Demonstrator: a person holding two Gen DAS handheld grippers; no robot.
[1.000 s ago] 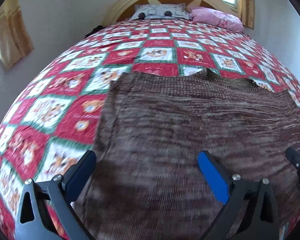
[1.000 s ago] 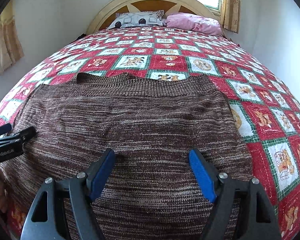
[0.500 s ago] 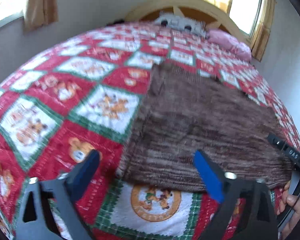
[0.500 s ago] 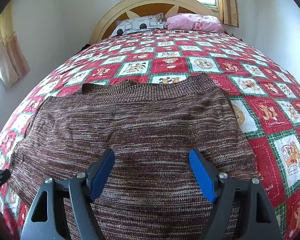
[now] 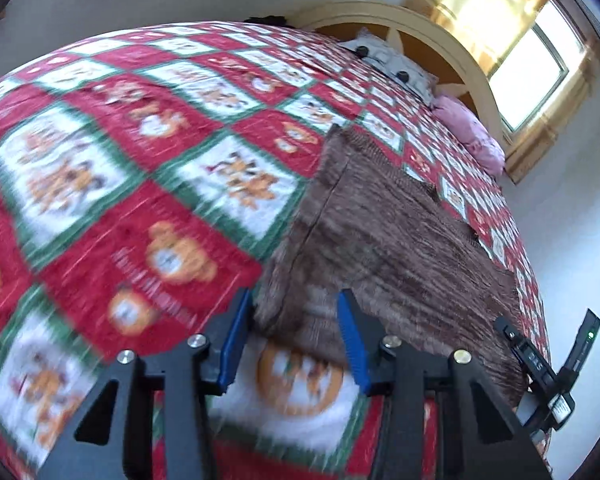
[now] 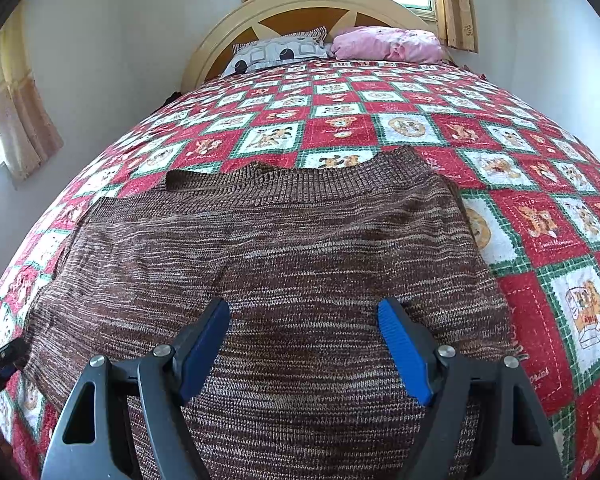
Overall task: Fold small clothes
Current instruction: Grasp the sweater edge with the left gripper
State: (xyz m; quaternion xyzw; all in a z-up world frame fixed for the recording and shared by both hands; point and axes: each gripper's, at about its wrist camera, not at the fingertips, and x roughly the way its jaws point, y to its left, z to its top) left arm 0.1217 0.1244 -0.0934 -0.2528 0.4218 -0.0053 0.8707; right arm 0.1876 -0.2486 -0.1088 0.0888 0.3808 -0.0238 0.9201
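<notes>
A brown knitted sweater (image 5: pixel 400 248) lies flat on the quilted bed, its ribbed edge toward the headboard. In the left wrist view my left gripper (image 5: pixel 296 316) is at the sweater's near left corner. Its jaws are closing with that corner between the blue pads, and the pads do not pinch it. In the right wrist view my right gripper (image 6: pixel 304 340) stands open just over the sweater (image 6: pixel 280 260) near its front edge, with only flat knit under the gap. The right gripper's body (image 5: pixel 540 364) shows at the right edge of the left wrist view.
The red, white and green patchwork quilt (image 6: pixel 540 220) covers the whole bed. A grey patterned pillow (image 6: pixel 276 54) and a pink pillow (image 6: pixel 388 44) lie against the cream headboard (image 6: pixel 300 0). Walls and curtained windows close in the bed's sides.
My left gripper has swung left to the sweater's near corner, rolled, and narrowed its jaws around that corner. The right gripper has stayed over the sweater, still open.
</notes>
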